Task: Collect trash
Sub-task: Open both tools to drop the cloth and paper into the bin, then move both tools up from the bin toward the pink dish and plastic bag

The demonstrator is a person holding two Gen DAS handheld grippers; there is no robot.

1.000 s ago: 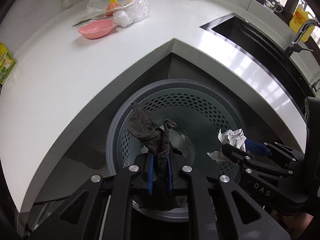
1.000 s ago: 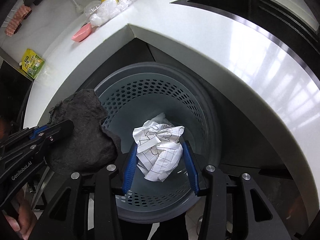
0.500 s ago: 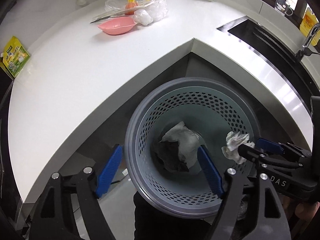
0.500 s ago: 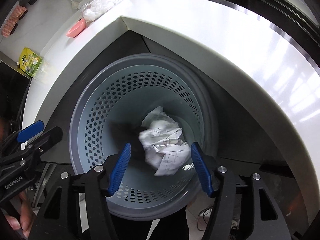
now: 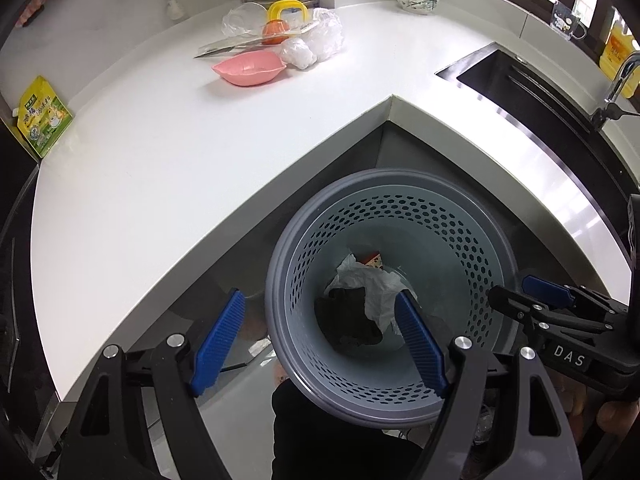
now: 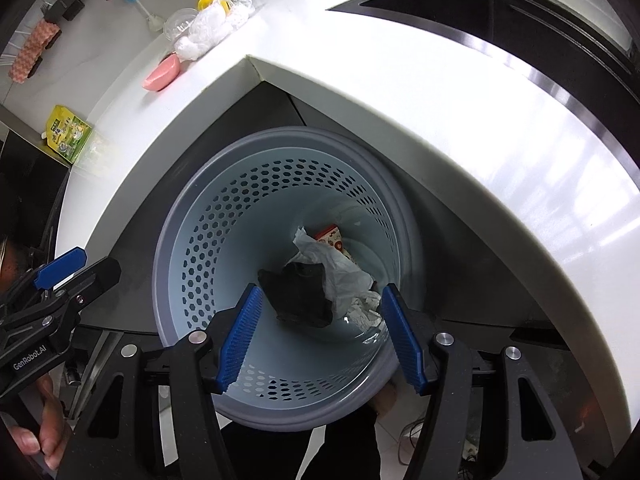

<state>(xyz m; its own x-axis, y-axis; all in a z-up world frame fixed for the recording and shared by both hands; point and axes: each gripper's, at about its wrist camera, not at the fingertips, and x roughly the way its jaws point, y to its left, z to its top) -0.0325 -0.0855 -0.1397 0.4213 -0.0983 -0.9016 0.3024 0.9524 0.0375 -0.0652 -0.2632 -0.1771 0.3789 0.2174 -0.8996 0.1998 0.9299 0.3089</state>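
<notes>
Rag (image 6: 298, 294) and paper (image 6: 340, 272) lie in my bin (image 6: 192, 240); left gripper (image 5: 320, 340) and right gripper (image 6: 320, 336) both gape empty.

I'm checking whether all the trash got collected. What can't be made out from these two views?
- Bin floor: partly covered by the black cloth and crumpled paper in both views.
- Small printed carton: mostly under the paper; print too small.
- Counter nearest the person: cut off by both gripper frames.
- Plastic bags: contents unclear.

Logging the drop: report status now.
Left gripper and right gripper open, empty. Dark rag and crumpled paper in grey bin. Nothing obstructing.
</notes>
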